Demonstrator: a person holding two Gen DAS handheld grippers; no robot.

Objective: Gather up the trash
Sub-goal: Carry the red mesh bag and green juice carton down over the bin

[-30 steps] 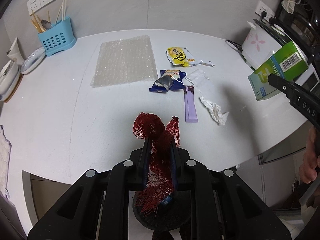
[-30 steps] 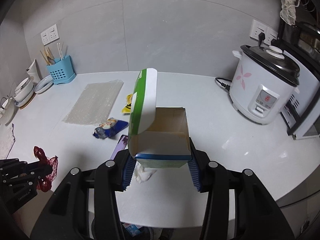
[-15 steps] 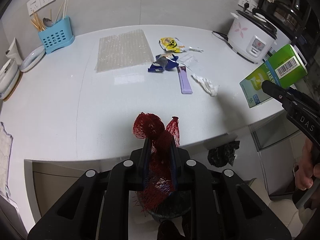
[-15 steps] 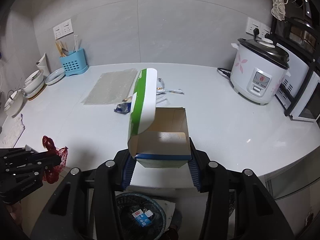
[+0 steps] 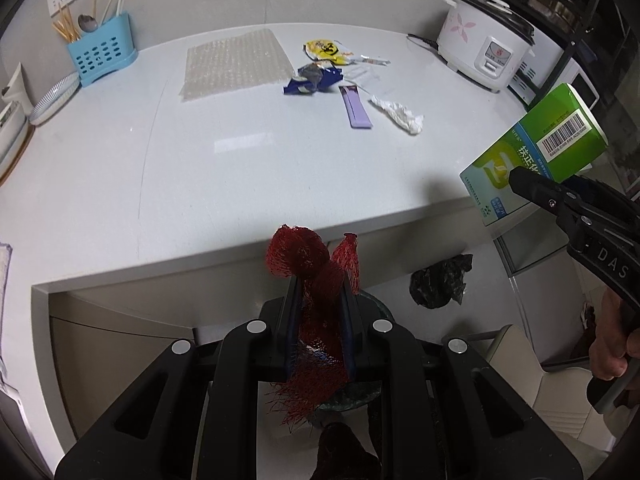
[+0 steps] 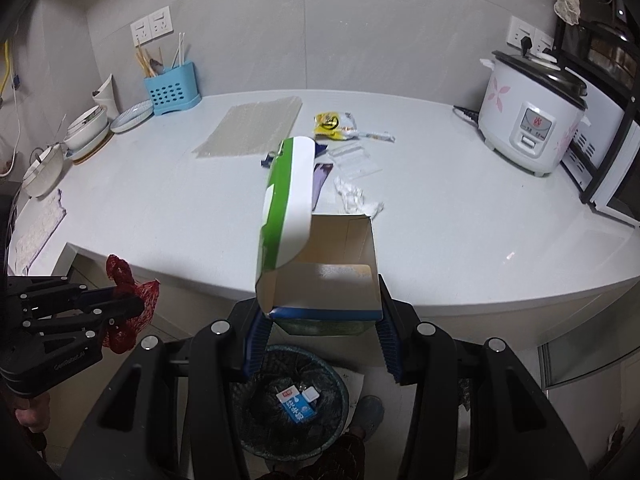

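red mesh netting is bunching up between the left tongs, which are pinching it tight, with loose strands trailing below the jaws. the right tongs are clamping an empty green-and-white carton by its two sides, its lid flap standing open toward twelve o'clock. both are hanging off the near edge of the table, and in the right wrist view a dark wire bin is sitting on the floor at six o'clock, right under the carton, with a small blue-and-white box already lying in it.

judging from this, the drop is the step in hand. the netting is the risk: its threads could be snagging on the ridged pads, so it may be dangling instead of falling when the left tongs let go. it also seems to be off to nine o'clock of the bin in the right view, so it could be landing on the floor. the carton is light and its open flap may be catching the rim and tipping it out.

further back on the table, at about twelve o'clock, a crumpled tissue, a purple strip, a blue wrapper, a yellow packet and a bubble-wrap sheet are waiting uncollected.
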